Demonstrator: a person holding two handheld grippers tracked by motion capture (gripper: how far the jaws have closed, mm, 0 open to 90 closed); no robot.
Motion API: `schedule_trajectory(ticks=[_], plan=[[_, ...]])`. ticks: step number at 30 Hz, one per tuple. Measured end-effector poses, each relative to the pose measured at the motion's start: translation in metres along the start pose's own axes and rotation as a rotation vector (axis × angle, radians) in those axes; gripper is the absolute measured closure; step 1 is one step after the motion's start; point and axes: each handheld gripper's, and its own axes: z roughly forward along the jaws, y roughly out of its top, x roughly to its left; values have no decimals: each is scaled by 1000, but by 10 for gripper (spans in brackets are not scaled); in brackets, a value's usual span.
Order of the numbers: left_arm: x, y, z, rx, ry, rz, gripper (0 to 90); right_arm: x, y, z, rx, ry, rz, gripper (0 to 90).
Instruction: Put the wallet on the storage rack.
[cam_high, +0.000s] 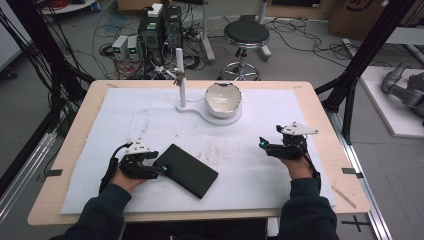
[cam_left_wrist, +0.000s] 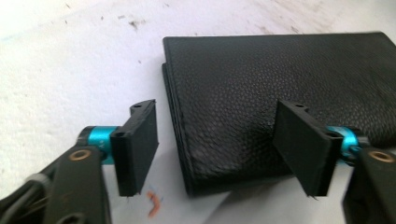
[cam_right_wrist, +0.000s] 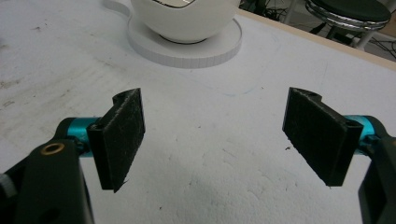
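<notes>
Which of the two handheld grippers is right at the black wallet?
The left gripper: its open jaws straddle a corner of the black wallet without pressing it. The right gripper hangs open above bare white mat, facing the white bowl.

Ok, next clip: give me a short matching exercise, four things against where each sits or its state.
Things:
1. black wallet
2. white bowl
3. left gripper
4. right gripper

Places or states:
A. on a round white base at the far side of the mat
B. open, over bare mat
C. lying flat on the mat, near the person
D. open, jaws either side of a corner of the wallet

Pairs: 1-C, 2-A, 3-D, 4-B
</notes>
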Motion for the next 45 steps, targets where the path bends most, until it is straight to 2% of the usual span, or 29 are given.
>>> schedule_trajectory(ticks=[6, 9, 11, 12, 16, 19, 22, 24, 26, 33, 42, 45], plan=[[-8, 7, 9, -15, 42, 29, 435, -1, 0, -2, -5, 1, 1, 213], [-7, 8, 6, -26, 37, 33, 432, -1, 0, -3, -9, 0, 5, 213], [-8, 9, 2, -46, 16, 45, 389, -2, 0, -4, -10, -2, 6, 213], [-9, 10, -1, -66, -14, 57, 377, -2, 0, -4, -10, -1, 14, 213], [-22, 14, -5, -104, -80, 130, 383, -5, -1, -5, -10, 0, 19, 213], [-29, 13, 1, -88, -102, 150, 366, -5, -1, -5, -14, 1, 22, 213], [-31, 8, 10, -36, -70, 146, 360, -4, -1, -5, -9, 2, 18, 213], [-33, 7, 13, -49, -52, 137, 361, -4, -1, -4, -9, 3, 19, 213], [-37, 9, 16, -49, -22, 145, 369, -3, -1, -4, -10, 2, 13, 213], [-46, 18, 31, -51, 65, 118, 401, -3, -1, -4, -12, 4, 13, 214], [-46, 34, 53, -56, 123, 60, 410, -4, -1, -5, -18, 2, 19, 213], [-44, 37, 57, -63, 121, 43, 418, -4, -1, -4, -16, 4, 18, 214]])
